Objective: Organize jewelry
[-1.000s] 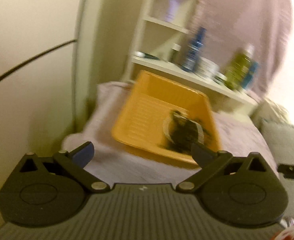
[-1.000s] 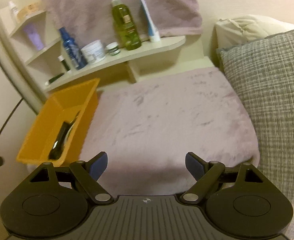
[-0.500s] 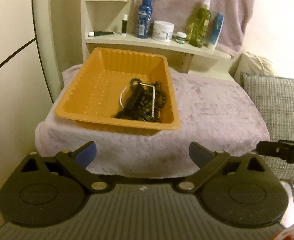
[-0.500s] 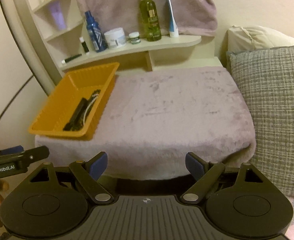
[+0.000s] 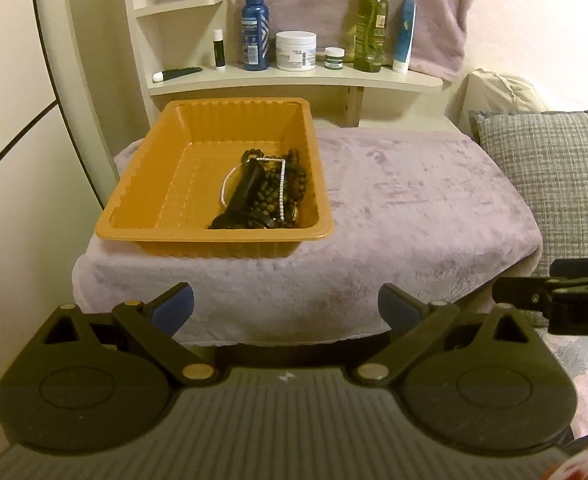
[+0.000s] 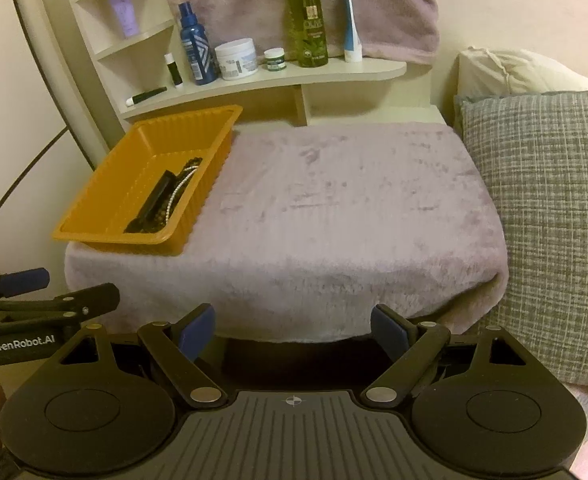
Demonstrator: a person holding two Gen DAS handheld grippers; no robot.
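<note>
An orange plastic tray sits on the left of a stool covered in mauve plush fabric. In its right half lies a heap of jewelry: dark bead strings, a white pearl chain and a black bar-shaped piece. The tray and jewelry also show in the right wrist view. My left gripper is open and empty, in front of and below the stool's front edge. My right gripper is open and empty, likewise below the front edge, to the right of the left one.
A cream shelf behind the stool holds a blue spray bottle, a white jar, a green bottle and tubes. A grey woven cushion stands right of the stool. A wall is at the left.
Both grippers have pulled back and away from the stool and turned level; the tray now sits farther off. Both stayed open and empty.
</note>
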